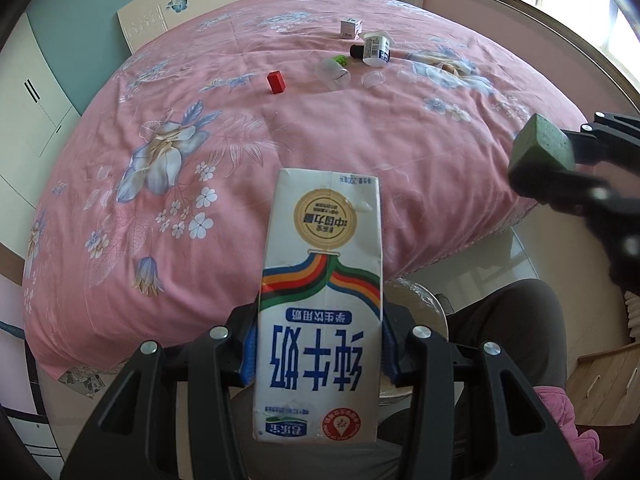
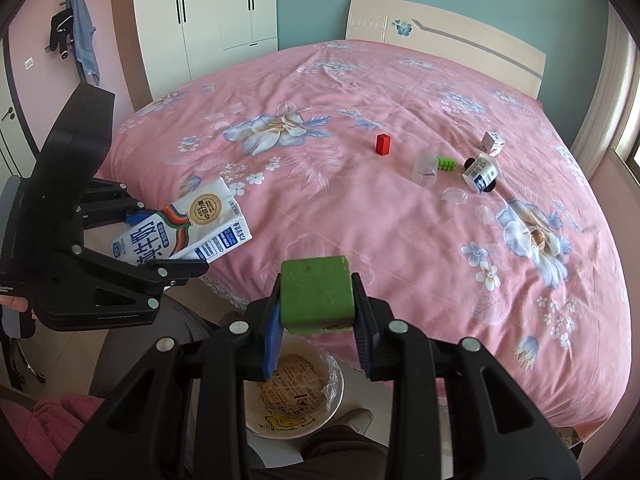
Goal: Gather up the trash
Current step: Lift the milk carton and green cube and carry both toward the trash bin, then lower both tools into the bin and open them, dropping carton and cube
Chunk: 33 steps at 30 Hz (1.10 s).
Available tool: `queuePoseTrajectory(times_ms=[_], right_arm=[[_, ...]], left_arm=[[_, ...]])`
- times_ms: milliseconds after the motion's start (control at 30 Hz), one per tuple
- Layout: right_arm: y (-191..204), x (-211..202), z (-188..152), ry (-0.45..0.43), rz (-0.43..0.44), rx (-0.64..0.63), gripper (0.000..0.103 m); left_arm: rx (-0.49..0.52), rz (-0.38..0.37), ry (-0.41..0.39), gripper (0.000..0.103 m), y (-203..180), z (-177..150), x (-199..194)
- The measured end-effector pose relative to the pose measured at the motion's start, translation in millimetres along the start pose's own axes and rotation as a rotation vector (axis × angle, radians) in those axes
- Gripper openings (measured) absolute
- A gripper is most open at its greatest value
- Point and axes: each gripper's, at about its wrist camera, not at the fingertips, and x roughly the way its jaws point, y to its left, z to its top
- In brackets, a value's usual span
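My left gripper (image 1: 320, 344) is shut on a white milk carton (image 1: 320, 304), held upside down over the near edge of the bed; the right wrist view shows the same carton (image 2: 184, 228) at the left. My right gripper (image 2: 318, 320) is shut on a green foam block (image 2: 316, 296), also seen in the left wrist view as a green block (image 1: 546, 146) at the right. Below both grippers a round paper bowl (image 2: 296, 392) stands on the floor with a printed lining inside. More trash lies far out on the bed: a clear plastic cup (image 2: 426, 168), a white bottle (image 2: 482, 174) and a small white box (image 2: 492, 143).
The pink flowered bedspread (image 2: 360, 208) fills most of both views. A red block (image 2: 383, 144) and a green toy brick (image 2: 447, 163) lie on it. A person's dark trouser leg (image 1: 516, 332) is beside the bowl. A wardrobe (image 2: 208, 12) and headboard (image 2: 448, 36) stand behind.
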Motion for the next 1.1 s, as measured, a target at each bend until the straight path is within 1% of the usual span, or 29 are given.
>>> queuePoseTrajectory(times_ms=[400, 467, 667, 933, 1100], right_arm=[[-5.2, 75.4, -59.8, 0.166, 0.076, 0.066, 0.032], [-4.1, 85.6, -70.7, 0.193, 0.084, 0.071, 0.032], [-2.6, 111.7, -99.4, 0.266, 0.113, 0.102, 0.032], [-3.3, 141.0, -132.7, 0.348, 0.147, 0.153, 0.032], [-0.3, 160.4, -150.5, 0.402, 0.169, 0.182, 0.032]], left_arm=[[0.023, -0.038, 0.153, 0.048, -22.9, -29.1, 74.4], [0.033, -0.035, 0.173, 0.048, -28.9, -32.4, 87.3], [0.050, -0.059, 0.237, 0.048, -44.4, -46.9, 118.5], [0.024, -0.108, 0.313, 0.048, -55.5, -66.8, 156.9], [-0.009, -0.131, 0.362, 0.048, -52.1, -80.2, 181.3]])
